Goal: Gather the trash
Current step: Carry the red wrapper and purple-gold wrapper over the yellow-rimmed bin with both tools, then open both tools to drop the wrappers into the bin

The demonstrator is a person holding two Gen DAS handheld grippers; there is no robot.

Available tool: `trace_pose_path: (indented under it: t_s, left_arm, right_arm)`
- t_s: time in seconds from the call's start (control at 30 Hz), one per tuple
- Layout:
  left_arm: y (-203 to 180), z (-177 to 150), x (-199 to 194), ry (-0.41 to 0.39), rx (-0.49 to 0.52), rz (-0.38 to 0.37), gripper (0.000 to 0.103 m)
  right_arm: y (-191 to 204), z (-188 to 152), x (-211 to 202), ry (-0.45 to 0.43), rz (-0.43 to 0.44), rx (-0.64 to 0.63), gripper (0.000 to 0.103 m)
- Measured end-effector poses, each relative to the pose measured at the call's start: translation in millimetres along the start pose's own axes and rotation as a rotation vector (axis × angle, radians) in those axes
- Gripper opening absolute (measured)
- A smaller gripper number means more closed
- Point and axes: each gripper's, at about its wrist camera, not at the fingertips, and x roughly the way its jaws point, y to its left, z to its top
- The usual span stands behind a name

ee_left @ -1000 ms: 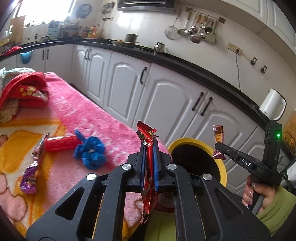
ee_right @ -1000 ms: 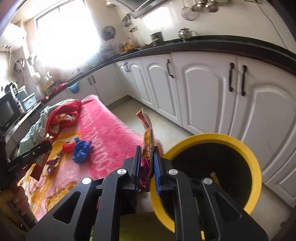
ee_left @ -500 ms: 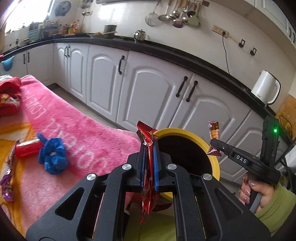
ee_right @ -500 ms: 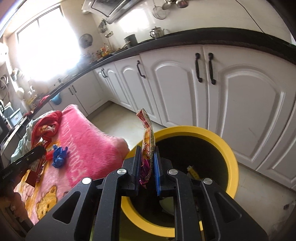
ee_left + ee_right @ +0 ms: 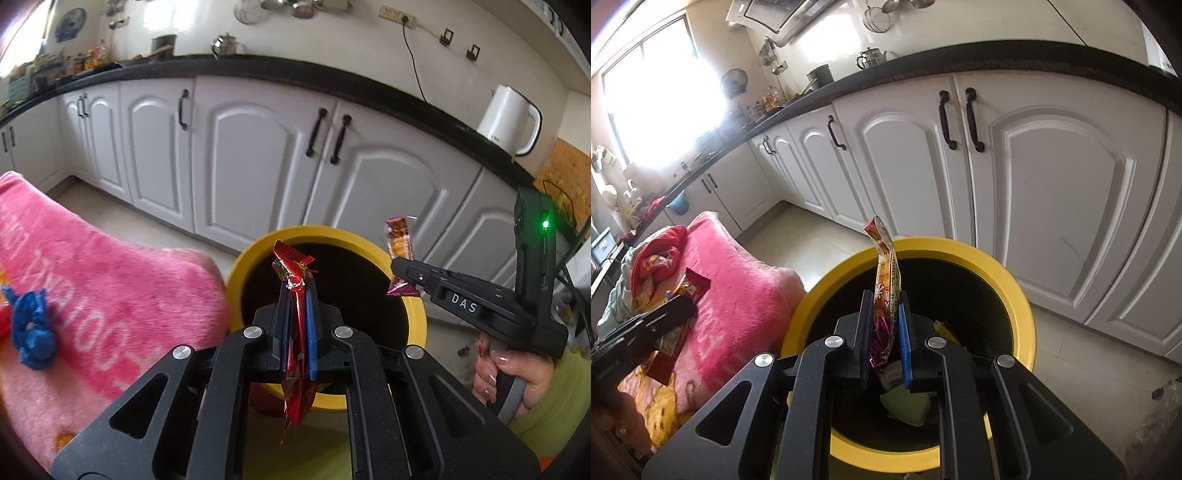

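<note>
Both grippers hang over the open mouth of the trash bin, each clamped on a wrapper. Behind them a run of white cabinets (image 5: 258, 155) with dark handles lines the wall under a black counter (image 5: 332, 74), which carries a white kettle (image 5: 508, 122) and a metal teapot (image 5: 225, 44).

To the left of the bin, a pink blanket (image 5: 110, 295) with pale lettering covers a surface whose kind I cannot tell; its edge sits just beside the bin's rim. A crumpled blue wad (image 5: 31, 334) lies on it, and the right wrist view shows a bundle of red cloth (image 5: 655, 258) farther back.

The yellow trash bin (image 5: 1015, 288) stands on the tiled floor near the cabinets, its inside dark, with a few scraps and something pale green visible at the bottom.

The left gripper (image 5: 296, 325) has its blue pads pressed together on a red foil wrapper (image 5: 295, 354), which stands up above the pads and trails below them, over the near side of the bin's opening. The right gripper (image 5: 885, 332), held in a hand (image 5: 511, 373) with a green sleeve, pinches an orange snack wrapper (image 5: 886, 280) that rises upright, slightly twisted, directly above the bin's mouth. In the left wrist view that wrapper shows above the bin's far right rim.
</note>
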Motion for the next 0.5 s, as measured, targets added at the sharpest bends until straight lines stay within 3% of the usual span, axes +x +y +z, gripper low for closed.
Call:
trace_pose_path:
  t_s: [0.5]
  left_arm:
    - [-12.8, -2.3, 61.2, 0.09, 0.035, -0.041, 0.005]
  right_arm:
    - [-27.8, -12.5, 21.1, 0.065, -0.015, 0.081, 0.014]
